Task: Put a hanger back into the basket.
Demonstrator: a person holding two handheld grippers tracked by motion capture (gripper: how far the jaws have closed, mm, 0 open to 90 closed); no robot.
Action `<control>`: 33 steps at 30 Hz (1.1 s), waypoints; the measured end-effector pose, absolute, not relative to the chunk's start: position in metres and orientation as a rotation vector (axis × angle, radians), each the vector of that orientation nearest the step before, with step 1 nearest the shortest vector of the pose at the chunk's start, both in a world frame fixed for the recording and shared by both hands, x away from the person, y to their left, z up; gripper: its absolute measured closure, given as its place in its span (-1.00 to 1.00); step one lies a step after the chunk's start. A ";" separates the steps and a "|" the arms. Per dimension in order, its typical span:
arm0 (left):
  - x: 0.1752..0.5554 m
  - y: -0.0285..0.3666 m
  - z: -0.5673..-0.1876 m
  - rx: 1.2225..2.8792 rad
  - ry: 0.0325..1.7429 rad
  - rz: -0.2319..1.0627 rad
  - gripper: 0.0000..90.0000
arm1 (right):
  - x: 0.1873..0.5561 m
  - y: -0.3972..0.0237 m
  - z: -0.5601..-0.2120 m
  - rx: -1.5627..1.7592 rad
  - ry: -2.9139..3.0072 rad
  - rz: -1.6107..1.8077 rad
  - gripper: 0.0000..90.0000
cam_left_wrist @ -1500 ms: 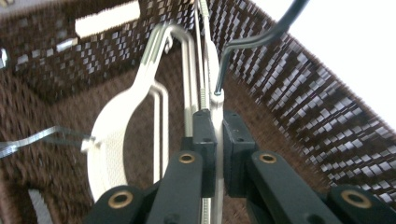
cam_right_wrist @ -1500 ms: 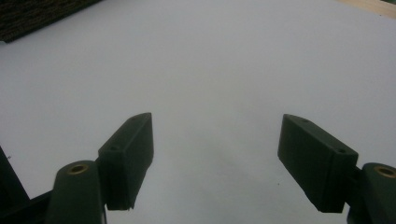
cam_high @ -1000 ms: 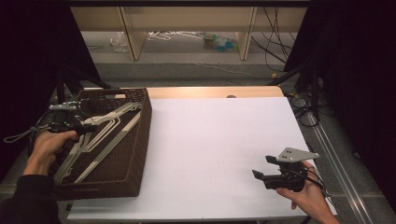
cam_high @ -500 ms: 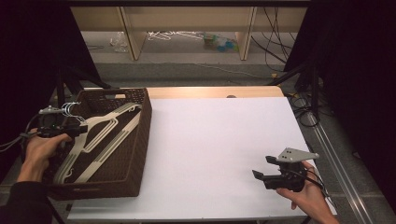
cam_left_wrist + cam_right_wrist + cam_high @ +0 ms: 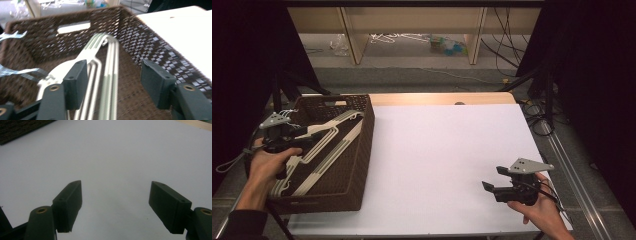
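A dark brown woven wicker basket (image 5: 357, 150) with cut-out handles stands at the left edge of the white surface (image 5: 442, 160), and a bundle of cream-white plastic clothes hangers (image 5: 329, 145) lies inside it, slanting from the near left corner up toward the far right wall. In the left gripper view the hangers (image 5: 107, 65) rest on the basket's floor with their rounded shoulder end close to the far wall, and a few silvery metal hooks (image 5: 15, 72) stick out over the left rim of the basket (image 5: 150, 42). The left gripper (image 5: 309, 137) hangs over the left part of the basket, held in the person's left hand (image 5: 267, 165); its fingers (image 5: 75, 85) have just been opening and now stand wide apart above the hangers, with nothing pressed between the pads. The right gripper (image 5: 492, 180) sits well apart from the basket, low over the near right part of the surface in the person's right hand (image 5: 537, 207); its fingers (image 5: 70, 202) are spread wide with only bare white surface between them.
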State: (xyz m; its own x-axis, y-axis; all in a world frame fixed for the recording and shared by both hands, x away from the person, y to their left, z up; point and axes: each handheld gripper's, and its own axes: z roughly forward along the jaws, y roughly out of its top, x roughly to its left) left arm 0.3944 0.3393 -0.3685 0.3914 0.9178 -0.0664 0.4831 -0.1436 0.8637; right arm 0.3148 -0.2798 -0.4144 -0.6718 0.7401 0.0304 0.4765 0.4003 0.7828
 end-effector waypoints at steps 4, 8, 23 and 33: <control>0.386 0.320 -0.362 1.750 1.161 0.638 -0.25 | 0.315 -0.280 -0.414 1.046 2.325 1.144 -0.38; 0.378 0.299 -0.360 1.735 1.096 0.636 -0.30 | 0.315 -0.280 -0.415 1.039 2.322 1.163 -0.38; 0.343 0.233 -0.368 1.730 0.897 0.608 -0.60 | 0.313 -0.276 -0.416 1.022 2.272 1.273 -0.48; 0.326 0.202 -0.377 1.736 0.818 0.606 -0.64 | 0.309 -0.276 -0.415 1.039 2.219 1.347 -0.62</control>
